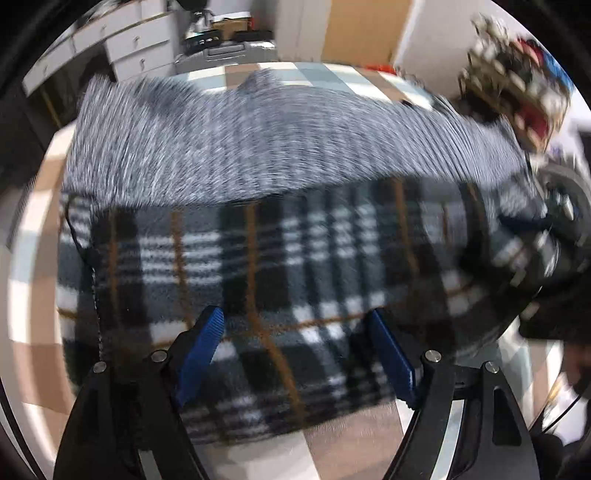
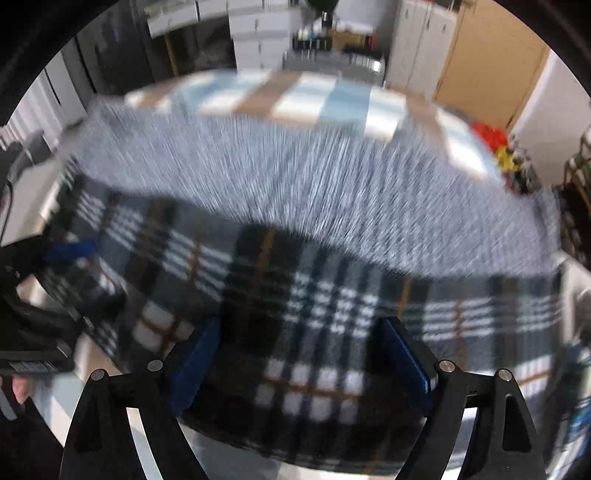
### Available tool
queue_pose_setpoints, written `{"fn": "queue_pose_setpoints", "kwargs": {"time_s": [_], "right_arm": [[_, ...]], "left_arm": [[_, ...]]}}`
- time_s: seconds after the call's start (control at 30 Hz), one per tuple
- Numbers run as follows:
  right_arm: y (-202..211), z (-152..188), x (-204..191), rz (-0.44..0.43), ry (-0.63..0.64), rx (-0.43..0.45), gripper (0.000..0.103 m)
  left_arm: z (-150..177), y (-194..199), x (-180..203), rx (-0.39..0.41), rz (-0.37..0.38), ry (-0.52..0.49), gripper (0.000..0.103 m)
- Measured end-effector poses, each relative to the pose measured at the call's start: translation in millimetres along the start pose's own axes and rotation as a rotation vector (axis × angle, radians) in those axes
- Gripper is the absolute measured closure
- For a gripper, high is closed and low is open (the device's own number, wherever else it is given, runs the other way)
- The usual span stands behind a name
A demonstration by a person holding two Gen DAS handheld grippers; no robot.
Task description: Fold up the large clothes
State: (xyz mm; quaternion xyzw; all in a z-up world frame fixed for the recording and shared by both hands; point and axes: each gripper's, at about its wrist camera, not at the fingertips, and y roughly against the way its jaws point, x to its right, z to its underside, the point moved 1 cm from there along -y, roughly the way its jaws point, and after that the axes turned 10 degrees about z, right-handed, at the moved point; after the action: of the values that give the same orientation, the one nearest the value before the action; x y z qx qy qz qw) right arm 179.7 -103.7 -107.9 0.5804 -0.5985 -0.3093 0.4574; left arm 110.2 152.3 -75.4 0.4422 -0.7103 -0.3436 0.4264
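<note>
Lying spread across the surface (image 1: pixel 33 206), the garment (image 1: pixel 258 258) fills most of both wrist views, though both are blurred. Its near part is dark plaid fleece with white bars and thin orange lines; its far part (image 2: pixel 314 177) is grey-and-white marled fabric, overlapping the plaid along a curved edge. A dark cord (image 1: pixel 94 280) runs down the plaid's left edge in the left view. The surface underneath wears a cloth of tan, white and pale blue checks.

The left tongs (image 1: pixel 295 358) stand apart over the plaid's near edge, blue pads (image 1: pixel 201 354) spread with nothing between them. The right tongs (image 2: pixel 306 365) are likewise apart above the plaid, gripping nothing. Each view shows the other gripper at its edge, blurred. Grey drawers (image 2: pixel 258 33) stand behind.
</note>
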Motion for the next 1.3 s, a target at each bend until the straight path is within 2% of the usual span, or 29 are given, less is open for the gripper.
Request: {"fn": "queue_pose_setpoints", "kwargs": {"time_s": [0.1,0.17,0.27,0.33,0.43,0.53,0.67,0.73,0.8,0.9,1.0,1.1,1.13,1.17,1.23,1.3], "right_arm": [[-2,4,-7,0.047,0.039,0.054,0.009],[-4,6,-6,0.042,0.008,0.054,0.005],[-1,4,-6,0.032,0.008,0.062,0.005],[12,1,11,-0.039,-0.017,0.069,0.011],[36,6,42,-0.057,-0.089,0.093,0.011],[46,16,77,0.026,-0.113,0.105,0.011],[22,26,105,0.105,-0.137,0.004,0.011],[0,35,107,0.12,-0.1,-0.059,0.01],[-11,41,100,0.115,-0.081,-0.053,0.009],[-15,53,111,0.058,-0.195,-0.043,0.006],[-12,56,112,0.058,-0.202,-0.036,0.006],[-6,48,114,0.064,-0.206,-0.092,0.007],[3,41,116,0.068,-0.22,-0.102,0.011],[10,32,116,0.062,-0.235,-0.081,0.013],[34,11,108,-0.003,-0.25,0.015,0.013],[49,-4,88,-0.036,-0.221,0.077,0.013]], "left_arm": [[1,0,0,0.022,-0.017,-0.034,0.025],[3,1,1,0.03,-0.031,-0.047,0.025],[4,3,0,0.053,-0.021,-0.046,0.025],[8,6,4,0.058,-0.024,-0.065,0.025],[14,9,-3,0.072,-0.025,-0.061,0.025],[20,8,0,0.081,-0.04,-0.08,0.024],[20,8,0,0.078,-0.04,-0.087,0.024],[23,7,5,0.08,-0.034,-0.079,0.025],[23,6,8,0.082,-0.04,-0.085,0.024],[25,6,11,0.084,-0.05,-0.099,0.024],[25,6,12,0.084,-0.042,-0.098,0.024],[25,13,14,0.112,-0.055,-0.103,0.024],[26,18,15,0.13,-0.063,-0.11,0.024],[26,24,15,0.156,-0.076,-0.115,0.024],[26,39,15,0.219,-0.132,-0.118,0.024],[25,52,8,0.259,-0.142,-0.107,0.024]]}}
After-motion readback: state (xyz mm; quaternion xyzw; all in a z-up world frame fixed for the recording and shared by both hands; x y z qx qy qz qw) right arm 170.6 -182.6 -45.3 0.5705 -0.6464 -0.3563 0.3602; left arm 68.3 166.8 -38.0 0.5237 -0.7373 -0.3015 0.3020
